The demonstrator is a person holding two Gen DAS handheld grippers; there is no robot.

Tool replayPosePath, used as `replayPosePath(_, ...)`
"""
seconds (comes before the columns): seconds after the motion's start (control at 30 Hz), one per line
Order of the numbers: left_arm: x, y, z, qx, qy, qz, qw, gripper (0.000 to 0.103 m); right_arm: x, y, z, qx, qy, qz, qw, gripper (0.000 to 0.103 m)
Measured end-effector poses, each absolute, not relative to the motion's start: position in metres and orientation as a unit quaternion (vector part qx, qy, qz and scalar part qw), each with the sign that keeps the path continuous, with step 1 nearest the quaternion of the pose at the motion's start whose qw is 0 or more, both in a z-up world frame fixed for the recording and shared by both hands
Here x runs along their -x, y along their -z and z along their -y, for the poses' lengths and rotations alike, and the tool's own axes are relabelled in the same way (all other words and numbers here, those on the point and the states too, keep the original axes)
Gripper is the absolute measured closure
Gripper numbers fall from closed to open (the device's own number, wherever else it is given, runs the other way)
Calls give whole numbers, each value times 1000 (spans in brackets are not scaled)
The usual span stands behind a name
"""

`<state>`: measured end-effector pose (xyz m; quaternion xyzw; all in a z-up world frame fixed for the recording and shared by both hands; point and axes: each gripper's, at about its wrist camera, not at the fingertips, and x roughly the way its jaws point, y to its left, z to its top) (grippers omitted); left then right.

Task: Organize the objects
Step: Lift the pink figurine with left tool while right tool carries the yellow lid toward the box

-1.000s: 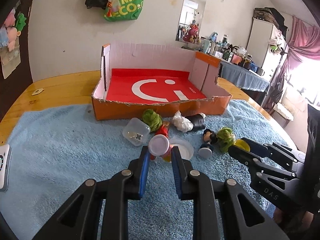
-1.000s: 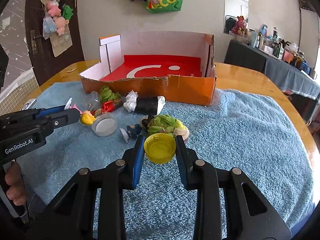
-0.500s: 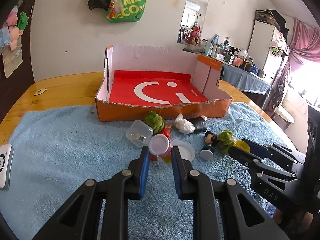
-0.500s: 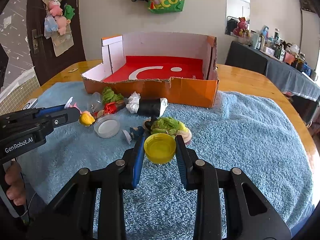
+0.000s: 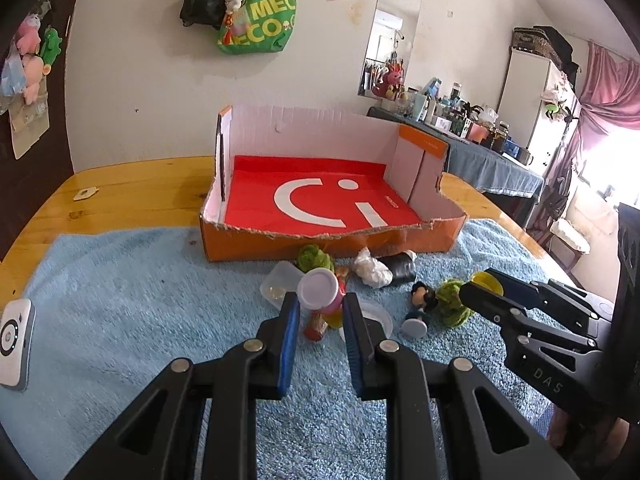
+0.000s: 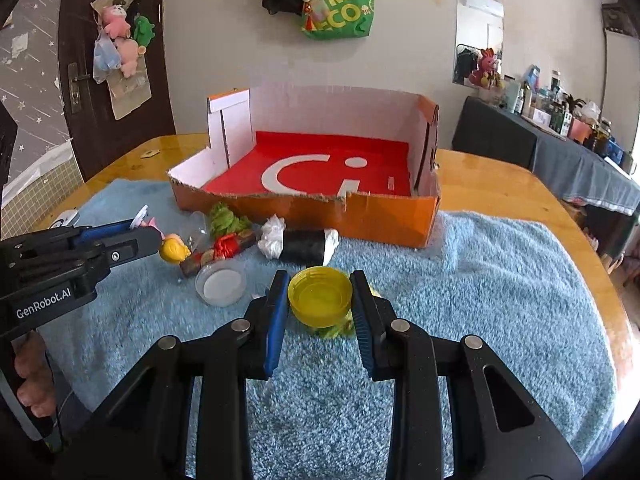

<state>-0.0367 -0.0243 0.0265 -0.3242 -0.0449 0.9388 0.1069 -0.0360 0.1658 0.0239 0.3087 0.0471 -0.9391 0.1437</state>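
My left gripper (image 5: 319, 309) is shut on a small pink figure with a round white base (image 5: 319, 289) and holds it above the blue towel (image 5: 120, 320). My right gripper (image 6: 320, 300) is shut on a yellow bottle cap (image 6: 320, 296), lifted over a green toy. The open orange cardboard box (image 5: 332, 236) with a red floor stands behind, also in the right wrist view (image 6: 312, 208). A pile of small objects lies in front of it: green yarn ball (image 5: 314, 258), white wad (image 5: 372, 270), black roll (image 6: 306, 246), clear lid (image 6: 221, 282), small doll (image 5: 420, 300).
A white device (image 5: 14, 338) lies at the towel's left edge. The wooden table (image 5: 132, 192) extends beyond the towel. A green bag (image 6: 340, 4) hangs on the wall. A cluttered counter (image 6: 568, 148) stands at the right.
Both grippers have risen with their objects: the pink figure and the yellow cap are lifted higher and closer toward the box. The pile on the towel has not moved.
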Motion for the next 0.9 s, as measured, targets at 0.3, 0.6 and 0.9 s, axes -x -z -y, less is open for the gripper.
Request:
replayPosePath(0.3, 44, -40, 26, 312, -943, 44, 104, 80, 46, -37, -162, -298, 942, -50, 148, 74)
replayPosePath(0.6, 60, -53, 28, 304, -946, 47, 100, 81, 61, -49, -159, -292, 943, -53, 153, 74)
replayPosePath(0.9, 77, -69, 29, 295, -949, 48, 99, 86, 80, -63, -156, -285, 944, -57, 155, 74)
